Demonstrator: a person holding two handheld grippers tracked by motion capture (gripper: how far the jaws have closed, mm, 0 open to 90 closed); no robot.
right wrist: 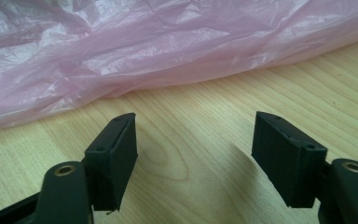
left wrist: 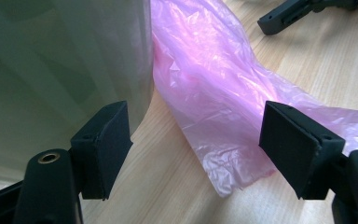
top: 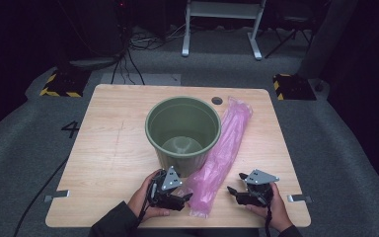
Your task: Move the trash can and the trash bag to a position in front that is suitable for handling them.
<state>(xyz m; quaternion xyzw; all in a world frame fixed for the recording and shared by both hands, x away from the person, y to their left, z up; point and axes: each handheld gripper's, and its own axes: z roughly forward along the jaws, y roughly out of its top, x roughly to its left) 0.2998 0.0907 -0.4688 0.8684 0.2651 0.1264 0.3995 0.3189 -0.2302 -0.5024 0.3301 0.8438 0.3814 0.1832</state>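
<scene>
Lying beside the bin (top: 183,129), the pink bag (top: 220,153) is sitting between both grippers: left (top: 186,196) and right (top: 231,190) are gaping, holding nothing.

The high view looked forward and down from above the person's edge of the table (top: 103,148), taking in the whole top and the dark floor beyond. The left gripper view sat low and close, facing across the wood between the green bucket (left wrist: 51,70) and the pink plastic bag (left wrist: 214,102). The right gripper view, equally low, faced that bag (right wrist: 144,51) from its other side, so both shared it.
</scene>
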